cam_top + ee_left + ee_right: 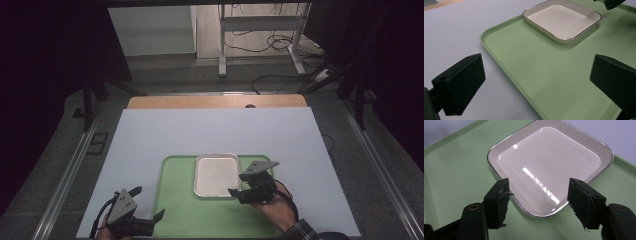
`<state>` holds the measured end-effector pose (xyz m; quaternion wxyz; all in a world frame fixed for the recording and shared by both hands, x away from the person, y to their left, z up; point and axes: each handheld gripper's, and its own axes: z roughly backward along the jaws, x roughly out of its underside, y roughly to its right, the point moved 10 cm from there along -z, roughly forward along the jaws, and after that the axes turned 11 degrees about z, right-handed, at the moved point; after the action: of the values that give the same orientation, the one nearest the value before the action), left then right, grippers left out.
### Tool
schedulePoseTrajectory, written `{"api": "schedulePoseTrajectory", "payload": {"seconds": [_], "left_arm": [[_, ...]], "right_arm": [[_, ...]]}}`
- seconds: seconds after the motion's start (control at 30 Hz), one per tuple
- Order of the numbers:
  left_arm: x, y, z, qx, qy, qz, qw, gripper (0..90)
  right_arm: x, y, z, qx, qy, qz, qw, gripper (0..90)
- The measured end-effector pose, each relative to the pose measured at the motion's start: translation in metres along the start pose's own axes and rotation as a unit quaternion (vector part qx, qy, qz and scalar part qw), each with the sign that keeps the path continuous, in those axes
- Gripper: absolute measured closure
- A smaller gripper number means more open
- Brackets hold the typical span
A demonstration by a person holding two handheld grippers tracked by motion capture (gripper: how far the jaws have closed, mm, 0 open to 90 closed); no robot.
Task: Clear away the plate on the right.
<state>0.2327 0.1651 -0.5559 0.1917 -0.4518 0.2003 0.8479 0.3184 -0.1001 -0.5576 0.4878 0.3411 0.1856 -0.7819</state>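
We look down on a pale surface (215, 130) with a green tray (180, 210) lying toward its near edge. A shallow white dish (216, 175) with a thin metallic rim sits inside the tray, against the tray's far edge and a little right of its middle.

Our left hand (102, 234) enters at the near edge, close to the near left corner of the surface. It holds the left claw (148, 205) low, pointing right and slightly away from us, toward the tray's near left corner. The left claw is open, jaws spread wide with nothing between them. In the left gripper view one jaw hangs over the bare surface and the other over the tray, with the tray's left rim running between them.

Our right hand (275, 210) comes in from the near edge farther right, a plaid sleeve (300, 232) showing at the wrist. It angles the right claw (238, 183) left and away, toward the dish's near right corner. The right claw is open too, holding nothing. In the right gripper view its jaws stand on either side of that rounded corner, just above it; we cannot tell whether they touch the rim.
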Motion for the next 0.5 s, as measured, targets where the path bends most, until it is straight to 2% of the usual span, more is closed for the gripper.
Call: {"api": "schedulePoseTrajectory", "payload": {"seconds": [0.5], "left_arm": [[0.0001, 0.0001, 0.0002, 0.000, 0.000, -0.001, 1.0000, 0.0]], "right_arm": [[0.0050, 0.0082, 0.0048, 0.008, -0.004, -0.005, 1.0000, 32.5]]}}
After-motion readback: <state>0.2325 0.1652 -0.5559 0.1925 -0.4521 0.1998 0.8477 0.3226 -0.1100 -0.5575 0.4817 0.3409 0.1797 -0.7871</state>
